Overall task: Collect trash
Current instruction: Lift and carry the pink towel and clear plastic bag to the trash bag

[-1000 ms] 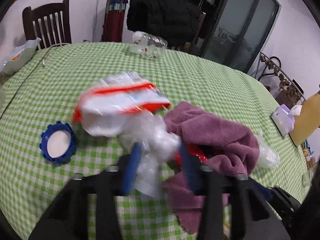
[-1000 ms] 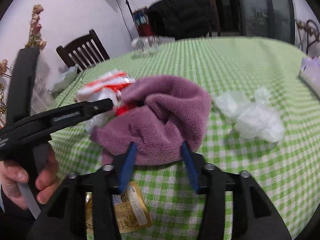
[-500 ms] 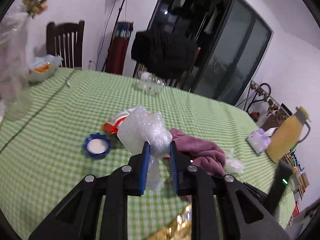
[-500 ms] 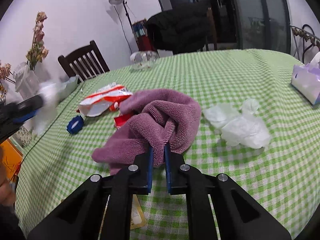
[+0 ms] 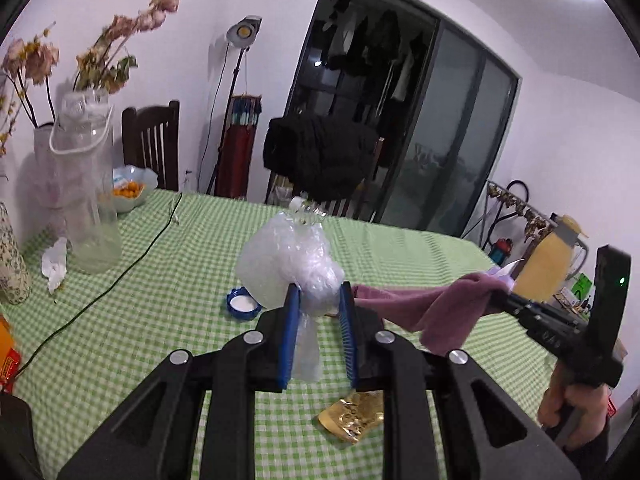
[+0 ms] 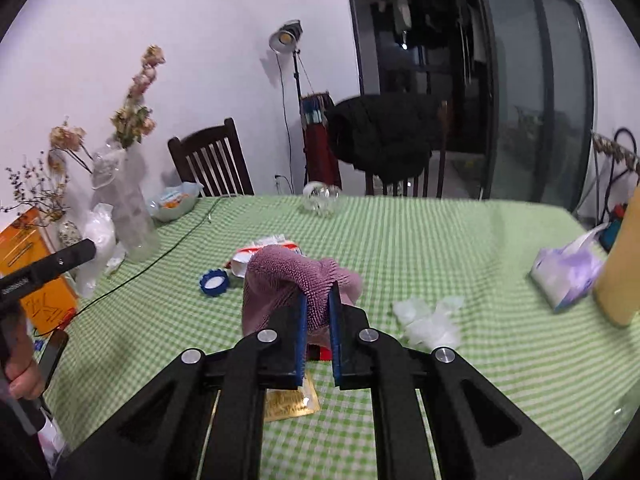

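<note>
Holding plastic wad (image 5: 290, 268) clamped in left gripper (image 5: 320, 300); right gripper (image 6: 318, 300) pinches cloth (image 6: 288, 276), lifted. Loose wrap (image 6: 428, 320) lies right of right fingers, nearer that hand.

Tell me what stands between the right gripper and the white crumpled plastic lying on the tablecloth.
The right gripper is shut on the purple towel, which hangs between its fingers. The crumpled plastic lies apart to the right on the tablecloth, with nothing else visible in the way.
</note>
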Available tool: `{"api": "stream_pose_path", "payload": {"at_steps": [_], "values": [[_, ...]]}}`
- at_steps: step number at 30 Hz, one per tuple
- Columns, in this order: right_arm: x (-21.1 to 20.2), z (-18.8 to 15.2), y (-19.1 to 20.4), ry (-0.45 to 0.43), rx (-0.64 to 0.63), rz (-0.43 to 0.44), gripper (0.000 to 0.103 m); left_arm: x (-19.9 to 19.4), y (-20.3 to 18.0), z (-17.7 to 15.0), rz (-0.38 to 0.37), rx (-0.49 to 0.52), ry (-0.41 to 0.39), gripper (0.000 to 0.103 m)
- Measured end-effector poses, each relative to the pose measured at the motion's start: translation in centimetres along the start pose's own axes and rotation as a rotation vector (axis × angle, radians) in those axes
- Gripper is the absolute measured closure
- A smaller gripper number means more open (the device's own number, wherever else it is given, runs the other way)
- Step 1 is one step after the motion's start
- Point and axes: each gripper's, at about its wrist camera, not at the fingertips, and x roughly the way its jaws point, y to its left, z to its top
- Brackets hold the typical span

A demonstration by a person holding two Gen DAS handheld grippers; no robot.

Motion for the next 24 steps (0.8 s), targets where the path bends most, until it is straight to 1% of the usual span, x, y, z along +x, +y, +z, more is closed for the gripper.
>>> {"api": "stream_pose_path", "payload": {"at_steps": [3,5,10,15,19,21,24], "values": [[-3.1,0.5,0.0,-0.02,-0.028,-0.031,0.093,-2.0,-0.9,0.3,-0.027,0.009,-0.021,0.086],[-4.6,0.7,0.0,-0.035,-0.036,-0.046,0.093,-2.9,-1.6,0.3,-0.032,0.022,-0.029,0.086],[-10.0,1.9,-0.3,-0.11,-0.052,-0.101,0.093,-5.1,-3.0,0.4,-0.04,0.041,-0.041,0.086],[-14.7,2.9,-0.3,-0.157,-0.093,-0.153,0.093,-7.1,-4.4,-0.1,-0.077,0.062,-0.065,0.086],[-17.8,2.3,-0.5,-0.177,-0.132,-0.197,0.093,-7.9,-6.0,-0.7,-0.113,0.096,-0.06,0.086],[-19.5,1.6,-0.9,-0.193,-0.136,-0.226,0.093,-7.9,-6.7,-1.0,-0.128,0.118,-0.047,0.086],[-21.6,0.5,-1.5,-0.2,-0.14,-0.247,0.093,-7.5,-7.8,-1.5,-0.146,0.129,-0.029,0.086]]}}
